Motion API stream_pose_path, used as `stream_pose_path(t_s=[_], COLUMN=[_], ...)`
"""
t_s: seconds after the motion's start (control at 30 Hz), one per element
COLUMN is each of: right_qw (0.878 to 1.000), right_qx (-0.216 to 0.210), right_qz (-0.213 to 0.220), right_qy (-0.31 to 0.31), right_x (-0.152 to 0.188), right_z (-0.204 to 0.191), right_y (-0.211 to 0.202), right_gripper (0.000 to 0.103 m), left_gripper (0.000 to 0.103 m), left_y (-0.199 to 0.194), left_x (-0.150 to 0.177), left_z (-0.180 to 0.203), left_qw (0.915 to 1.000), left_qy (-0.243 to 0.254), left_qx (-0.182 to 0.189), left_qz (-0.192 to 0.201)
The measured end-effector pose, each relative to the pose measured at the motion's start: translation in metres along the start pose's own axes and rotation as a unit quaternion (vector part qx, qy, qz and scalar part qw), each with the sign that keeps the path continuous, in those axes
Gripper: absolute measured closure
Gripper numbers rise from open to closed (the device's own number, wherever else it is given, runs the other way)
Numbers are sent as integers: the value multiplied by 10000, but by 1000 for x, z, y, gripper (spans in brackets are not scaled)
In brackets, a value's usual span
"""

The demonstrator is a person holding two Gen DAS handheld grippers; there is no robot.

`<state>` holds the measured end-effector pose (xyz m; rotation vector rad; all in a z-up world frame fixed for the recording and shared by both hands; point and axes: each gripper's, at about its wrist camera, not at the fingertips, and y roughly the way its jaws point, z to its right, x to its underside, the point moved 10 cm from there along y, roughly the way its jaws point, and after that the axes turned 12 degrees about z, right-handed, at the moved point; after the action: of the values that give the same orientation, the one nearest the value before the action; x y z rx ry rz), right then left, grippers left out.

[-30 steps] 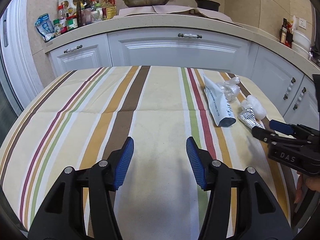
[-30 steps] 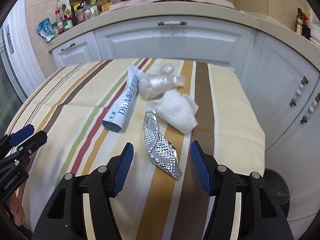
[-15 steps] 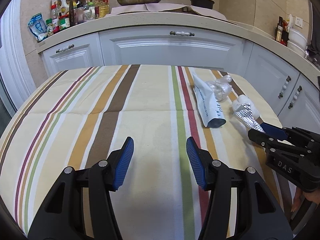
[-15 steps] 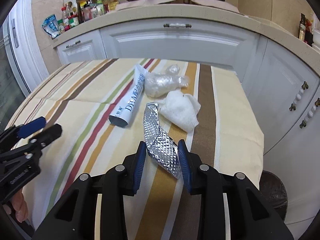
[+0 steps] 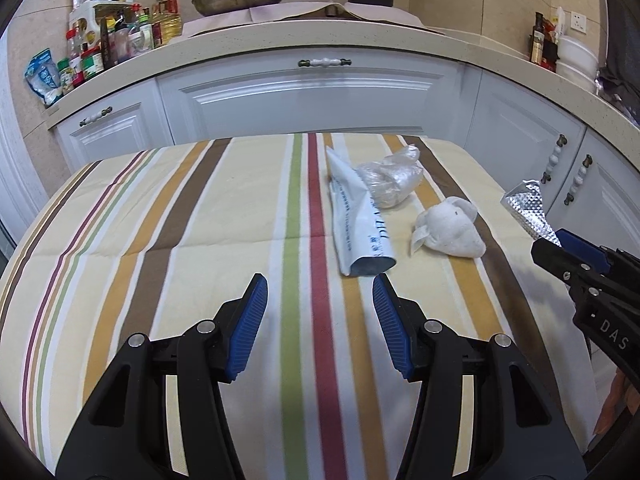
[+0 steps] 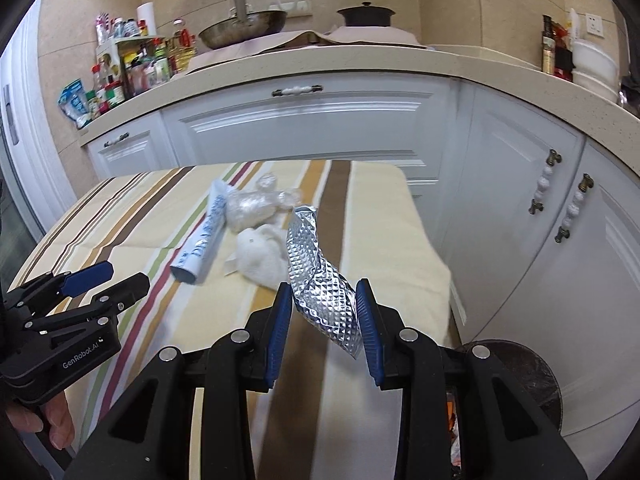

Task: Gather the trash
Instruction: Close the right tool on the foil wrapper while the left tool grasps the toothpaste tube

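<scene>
Foil wrapper (image 6: 318, 280): likely light, crinkly; clamped mid-length in right gripper (image 6: 323, 320), off table's (image 5: 160, 220) right edge. Left gripper (image 5: 318, 326): fingers apart, empty.

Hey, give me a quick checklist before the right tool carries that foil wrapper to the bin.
1. Foil wrapper pinched in right tool: ok.
2. Wrapper lifted off the striped tablecloth: ok.
3. Dark round bin beside the table, lower right: ok, though its opening is partly hidden.
4. Left tool open, holding nothing, off to the side: ok.
5. Trash left on the table: white tube, clear plastic wad, white tissue: not ok.
</scene>
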<state>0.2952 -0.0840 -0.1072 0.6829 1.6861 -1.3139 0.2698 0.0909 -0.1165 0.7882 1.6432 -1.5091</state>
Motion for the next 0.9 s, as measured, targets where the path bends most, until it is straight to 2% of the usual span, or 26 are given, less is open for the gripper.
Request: stream_pose_path(t_s=[0.37, 0.67, 0.73, 0.77, 0.83, 0.9], right_qw=[9997, 9994, 9993, 9993, 9993, 9993], right_qx=[39, -38, -52, -54, -52, -51], right_qz=[104, 129, 117, 118, 118, 118], right_qy=[209, 311, 344, 347, 346, 341], right_x=[-6, -9, -8, -8, -8, -8], right_z=[29, 42, 44, 45, 46, 46], right_y=[11, 15, 16, 16, 15, 15], right_gripper=[69, 69, 69, 69, 69, 69], left_gripper=[50, 50, 62, 72, 76, 87], left_y=[32, 61, 64, 65, 65, 63], left_x=[-7, -5, -3, -1, -1, -4], left_z=[25, 24, 26, 27, 29, 28], left_qw=[9994, 9984, 9981, 9979, 9980, 9985], left_qy=[245, 101, 108, 121, 130, 136], left_qx=[-126, -192, -142, -90, -65, -63], left_qz=[-194, -524, -584, -630, -616, -529])
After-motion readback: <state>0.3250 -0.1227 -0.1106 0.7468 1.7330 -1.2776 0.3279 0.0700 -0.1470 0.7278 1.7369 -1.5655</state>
